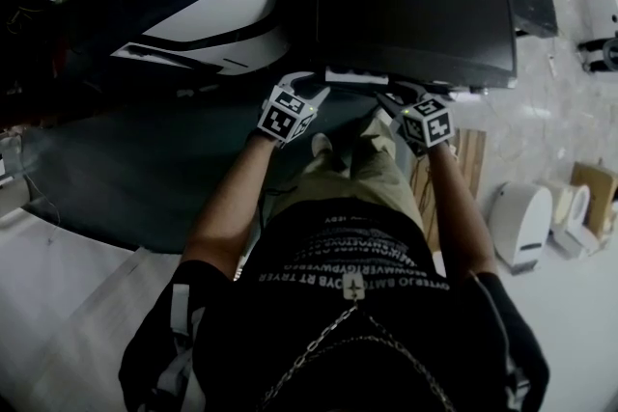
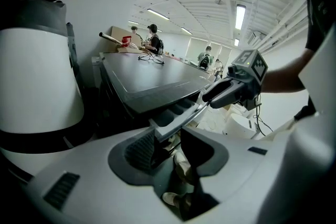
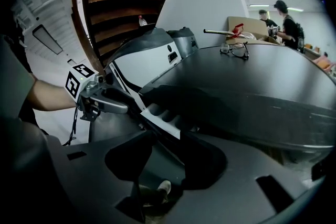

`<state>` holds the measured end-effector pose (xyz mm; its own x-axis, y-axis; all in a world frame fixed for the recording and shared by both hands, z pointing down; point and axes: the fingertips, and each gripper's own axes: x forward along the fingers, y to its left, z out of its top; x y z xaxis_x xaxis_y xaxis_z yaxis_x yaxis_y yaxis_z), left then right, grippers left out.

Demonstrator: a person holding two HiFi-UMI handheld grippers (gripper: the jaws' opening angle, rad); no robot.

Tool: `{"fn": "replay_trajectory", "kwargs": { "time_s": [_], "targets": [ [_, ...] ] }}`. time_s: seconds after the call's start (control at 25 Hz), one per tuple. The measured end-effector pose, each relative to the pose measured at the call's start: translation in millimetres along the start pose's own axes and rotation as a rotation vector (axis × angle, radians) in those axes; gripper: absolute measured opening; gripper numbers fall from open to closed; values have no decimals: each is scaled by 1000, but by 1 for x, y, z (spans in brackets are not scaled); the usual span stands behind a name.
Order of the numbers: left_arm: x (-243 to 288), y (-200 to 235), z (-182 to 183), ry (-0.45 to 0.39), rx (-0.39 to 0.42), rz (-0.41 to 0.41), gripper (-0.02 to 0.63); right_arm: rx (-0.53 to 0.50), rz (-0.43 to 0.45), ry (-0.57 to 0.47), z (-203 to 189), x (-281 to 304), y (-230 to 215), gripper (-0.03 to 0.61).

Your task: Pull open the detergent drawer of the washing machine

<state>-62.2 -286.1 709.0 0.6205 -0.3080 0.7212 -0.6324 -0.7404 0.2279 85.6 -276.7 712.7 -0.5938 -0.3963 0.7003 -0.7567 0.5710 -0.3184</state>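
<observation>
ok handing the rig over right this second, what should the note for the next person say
The left gripper has its jaws closed on the left end of the pale plastic detergent drawer, at its front panel.
The right gripper is closed on the right end of that panel.
The drawer sticks partly out from under the top of the dark flat-topped washing machine, with its compartments showing.
Done: drawer gripped and partly open.
Left: probably pull it further toward you. How much travel remains can't be seen.

Head view steeply down; gripper views close, facing drawer (image 2: 177, 119).
</observation>
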Motion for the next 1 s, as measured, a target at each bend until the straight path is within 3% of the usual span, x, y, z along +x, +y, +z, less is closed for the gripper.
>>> {"fn": "replay_trajectory", "kwargs": {
  "time_s": [0.28, 0.56, 1.0],
  "targets": [
    [-5, -12, -11, -9, -42, -40, 138, 28, -27, -1, -16, -6, 10, 150],
    [-12, -31, -28, 0, -30, -33, 138, 30, -59, 0, -32, -18, 25, 150],
    [-19, -53, -48, 32, -30, -16, 143, 84, 11, 3, -62, -30, 39, 150]
  ]
}}
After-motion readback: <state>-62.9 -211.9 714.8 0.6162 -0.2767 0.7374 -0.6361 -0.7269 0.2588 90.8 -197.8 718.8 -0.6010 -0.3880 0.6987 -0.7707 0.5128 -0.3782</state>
